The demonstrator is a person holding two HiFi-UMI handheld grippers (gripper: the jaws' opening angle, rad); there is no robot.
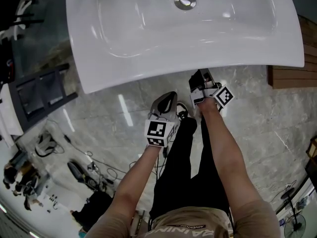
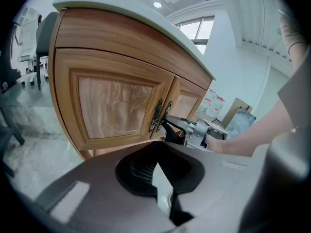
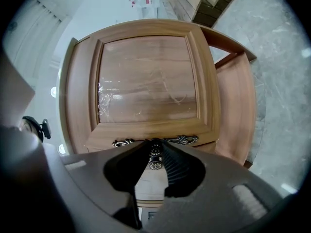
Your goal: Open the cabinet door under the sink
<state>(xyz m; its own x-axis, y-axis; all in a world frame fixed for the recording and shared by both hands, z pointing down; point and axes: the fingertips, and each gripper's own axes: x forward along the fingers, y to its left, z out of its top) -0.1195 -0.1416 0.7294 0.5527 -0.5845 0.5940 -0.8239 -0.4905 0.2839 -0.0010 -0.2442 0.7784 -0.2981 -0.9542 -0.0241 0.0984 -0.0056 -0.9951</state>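
Your left gripper (image 2: 155, 158) hangs with its jaws together on nothing, and the wooden cabinet (image 2: 121, 42) is ahead of it and to its left. Above both grippers sits the smooth white sink (image 1: 148, 48), with a round metal drain (image 1: 185, 1) in its basin. Your right gripper (image 3: 155, 153) is clamped on the ornate dark metal handle (image 3: 182, 140) of the cabinet door (image 3: 146, 81) straight ahead of it. The door is framed light-brown wood, its panel under wrinkled clear film.

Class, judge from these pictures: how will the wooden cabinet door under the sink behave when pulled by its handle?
The door looks like stiff framed wood, so it should probably swing as one piece rather than flex. Its ornate metal handle, gripped by the right gripper, is thin and may slip.
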